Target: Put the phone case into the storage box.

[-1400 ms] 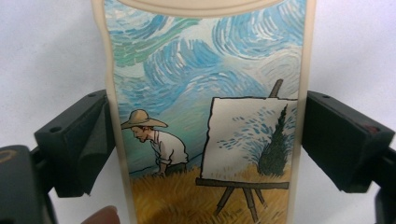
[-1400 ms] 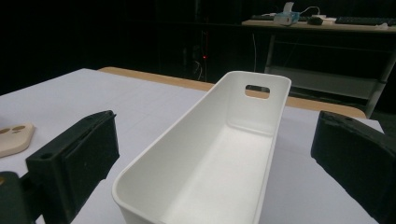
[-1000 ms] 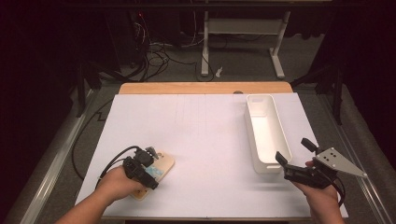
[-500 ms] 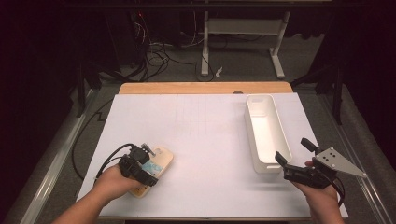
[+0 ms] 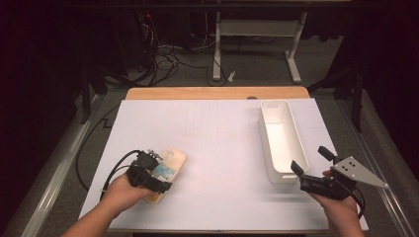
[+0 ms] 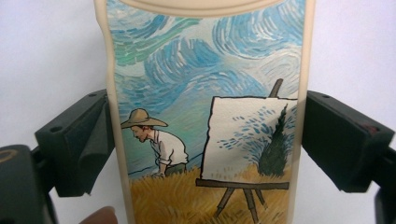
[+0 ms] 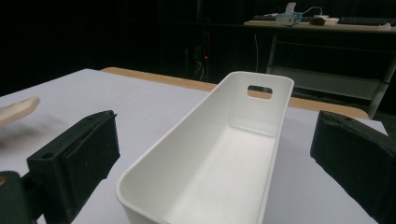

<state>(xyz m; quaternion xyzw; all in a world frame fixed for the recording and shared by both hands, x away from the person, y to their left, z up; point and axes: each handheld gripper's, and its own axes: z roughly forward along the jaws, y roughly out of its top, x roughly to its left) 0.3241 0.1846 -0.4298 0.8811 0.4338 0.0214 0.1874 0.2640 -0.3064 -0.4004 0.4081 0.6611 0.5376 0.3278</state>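
The left claw (image 5: 157, 174) is clenched on the painted phone case (image 6: 205, 112) at the counter's (image 5: 217, 133) near-left. Keep it level and squeezed evenly while carrying it toward the white bin (image 5: 279, 138). The right claw (image 5: 310, 170) waits released just before that bin.

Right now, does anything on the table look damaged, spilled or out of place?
Nothing stands out. The painted phone case sits between the left gripper's jaws with no visible damage. The white bin stands upright and empty before the right gripper.
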